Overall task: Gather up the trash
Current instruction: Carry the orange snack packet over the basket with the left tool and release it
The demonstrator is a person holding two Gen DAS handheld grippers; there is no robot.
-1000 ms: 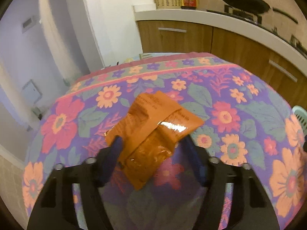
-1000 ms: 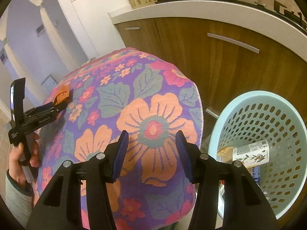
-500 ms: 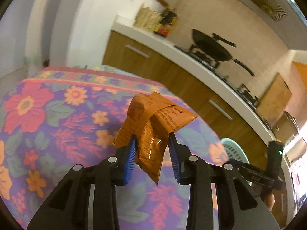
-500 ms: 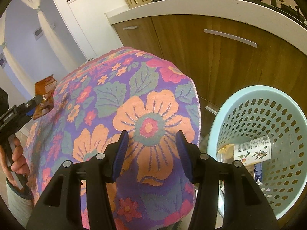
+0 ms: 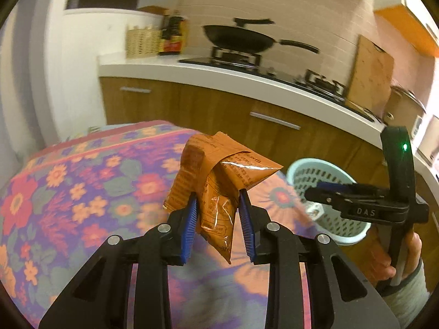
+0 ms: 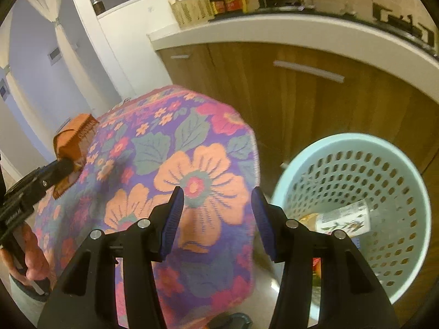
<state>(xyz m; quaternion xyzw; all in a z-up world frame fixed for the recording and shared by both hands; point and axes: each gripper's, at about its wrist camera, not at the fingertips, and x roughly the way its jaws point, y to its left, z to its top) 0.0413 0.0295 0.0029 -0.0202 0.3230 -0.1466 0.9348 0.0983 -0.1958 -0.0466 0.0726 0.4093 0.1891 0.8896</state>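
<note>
- My left hand-held gripper (image 5: 216, 213) is clamped on the orange snack wrapper (image 5: 219, 181), blue pads pressing both sides; wrapper is lifted clear of the flowered worktop (image 5: 82, 192).
- Wrapper's long axis runs roughly upright between the fingers, folded top flaring above them, lower corner hanging below.
- Mint trash basket (image 5: 323, 181) lies ahead and to the right of my left hand-held gripper, past the worktop's right edge and lower, on the floor by the wooden cabinets (image 5: 219, 109).
- My right hand-held gripper (image 6: 216, 216) is spread wide with nothing between the pads, hovering over the worktop corner just beside the basket (image 6: 406, 181).
- Right one is nearer the basket, but the left carries the trash, so the carry goes rightward across the worktop.
- Basket already holds a labelled bottle (image 6: 343, 216) and other bits; the frame is blurry, so probably more scraps underneath.
- Judgement: the release needs the wrapper over the rim.
</note>
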